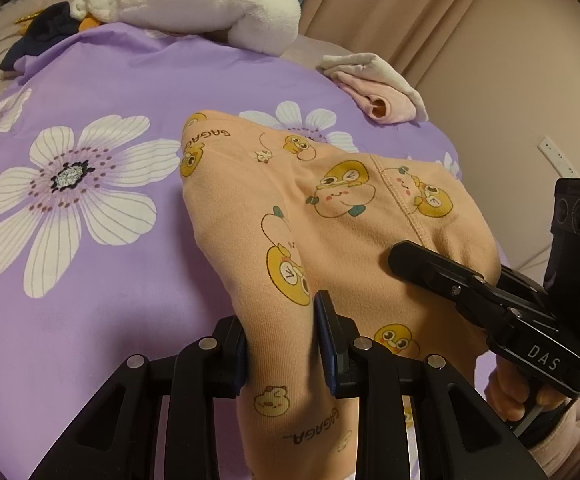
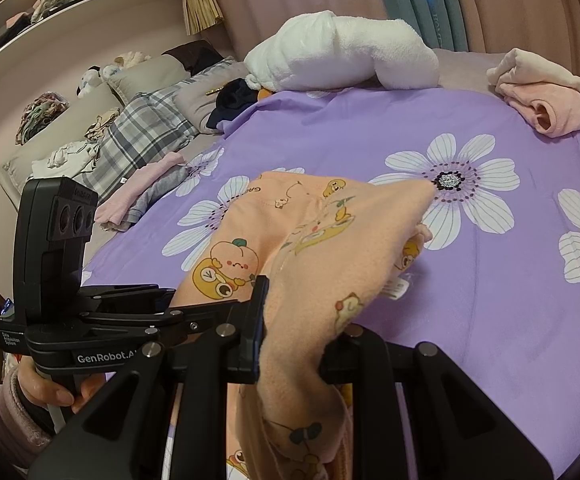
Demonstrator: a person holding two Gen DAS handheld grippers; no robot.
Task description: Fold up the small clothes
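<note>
A small orange garment (image 1: pixel 330 216) printed with yellow cartoon ducks is lifted off the purple flowered bedspread (image 1: pixel 90 280). My left gripper (image 1: pixel 282 340) is shut on one bunched part of it. My right gripper (image 2: pixel 302 320) is shut on another part of the same garment (image 2: pixel 310 240), which drapes over its right finger and hides it. The right gripper also shows in the left wrist view (image 1: pixel 450 276), pressed against the cloth. The left gripper shows in the right wrist view (image 2: pixel 162 304), at the garment's left edge.
A white plush towel bundle (image 2: pixel 346 56) lies at the far side of the bed. A folded pink and cream garment (image 2: pixel 546 96) sits at the far right. Folded pink and grey clothes (image 2: pixel 142 196) and plaid pillows (image 2: pixel 146 136) lie at the left. Curtains hang behind.
</note>
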